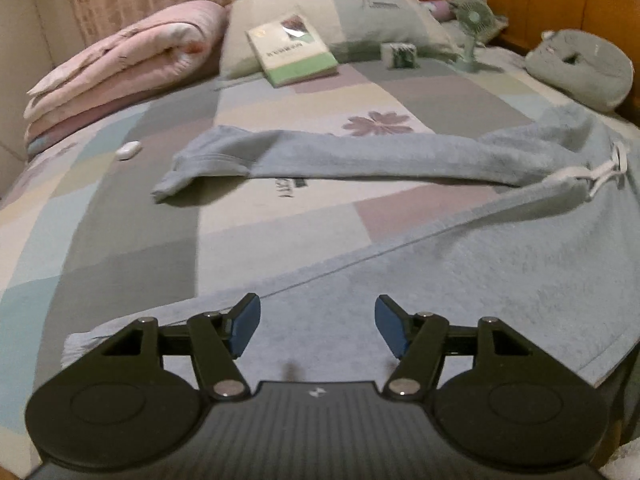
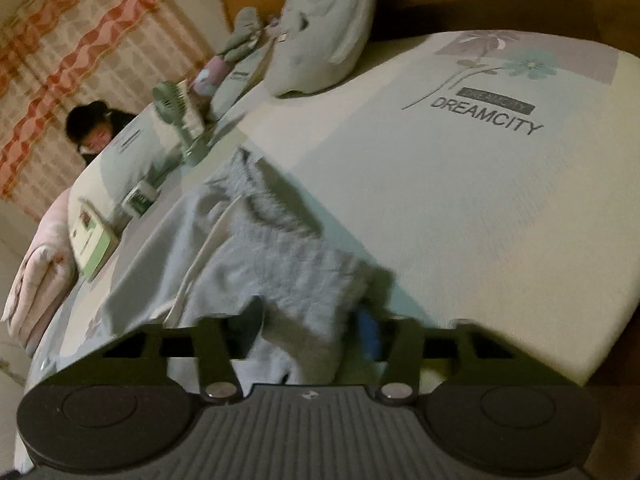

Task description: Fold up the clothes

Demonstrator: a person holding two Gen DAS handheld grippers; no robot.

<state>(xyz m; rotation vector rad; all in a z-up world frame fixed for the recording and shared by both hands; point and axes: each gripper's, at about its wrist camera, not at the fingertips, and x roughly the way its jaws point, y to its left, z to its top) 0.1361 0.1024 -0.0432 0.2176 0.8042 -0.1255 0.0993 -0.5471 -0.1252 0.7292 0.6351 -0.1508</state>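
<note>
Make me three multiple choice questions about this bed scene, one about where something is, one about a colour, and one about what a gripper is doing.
1. Where does the book lie?
A. against the pillow
B. on the grey trousers
C. on the floor

2. What colour is the folded blanket on the left of the left wrist view?
A. green
B. pink
C. black

3. What is the state of the right gripper?
A. open above bare sheet
B. shut with nothing in it
C. closed on the trousers

Answers: 1 A, the book leans on the pillow at the far end of the bed. 2 B, the blanket is pale pink. 3 C, grey trousers cloth fills the gap between its fingers, while the left gripper stands open above the trousers with nothing in it.
</note>
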